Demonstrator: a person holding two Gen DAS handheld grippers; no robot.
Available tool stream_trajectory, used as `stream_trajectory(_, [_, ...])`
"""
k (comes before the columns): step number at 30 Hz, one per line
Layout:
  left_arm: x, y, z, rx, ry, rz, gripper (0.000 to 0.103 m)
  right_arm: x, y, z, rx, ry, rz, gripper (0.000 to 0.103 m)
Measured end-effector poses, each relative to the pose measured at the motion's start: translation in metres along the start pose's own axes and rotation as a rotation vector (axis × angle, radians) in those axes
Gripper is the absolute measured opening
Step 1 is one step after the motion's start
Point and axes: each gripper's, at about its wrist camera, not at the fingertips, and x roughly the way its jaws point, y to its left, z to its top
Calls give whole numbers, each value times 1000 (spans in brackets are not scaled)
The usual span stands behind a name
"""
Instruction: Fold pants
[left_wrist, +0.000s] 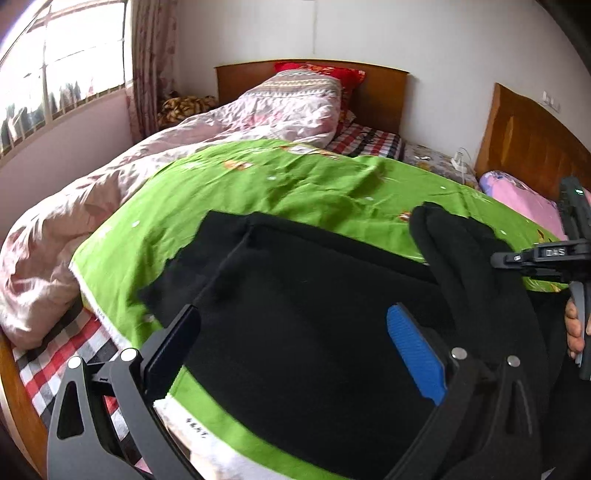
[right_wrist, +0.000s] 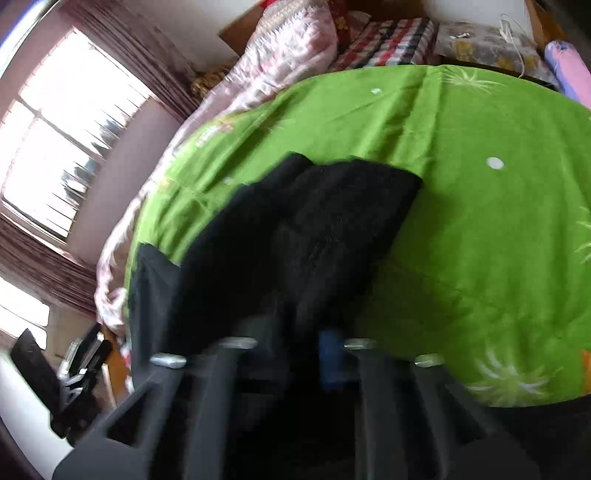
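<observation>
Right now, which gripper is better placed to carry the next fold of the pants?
Right. The right gripper is shut on a bunched part of the black pants, lifted off the green sheet. The left gripper is open above the flat part, holding nothing.

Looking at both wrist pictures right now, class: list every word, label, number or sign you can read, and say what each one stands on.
"D4S", roughly, blurred and not certain: on the black body of the right gripper.
Small dark characters printed on the white border of the green sheet: too small and blurred to read.
Faint marks on the same white border, further left: unreadable.
Right wrist picture: no readable text.
</observation>
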Motion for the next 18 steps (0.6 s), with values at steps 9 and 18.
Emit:
stream_trajectory(9, [2,78,-8,-257,31,-5,101,-8,188,-3,-465,-79,39,12])
stream_trajectory(18, [-3,136,-39,-359,86,110,101,88,260,-36,-564,141,202,73])
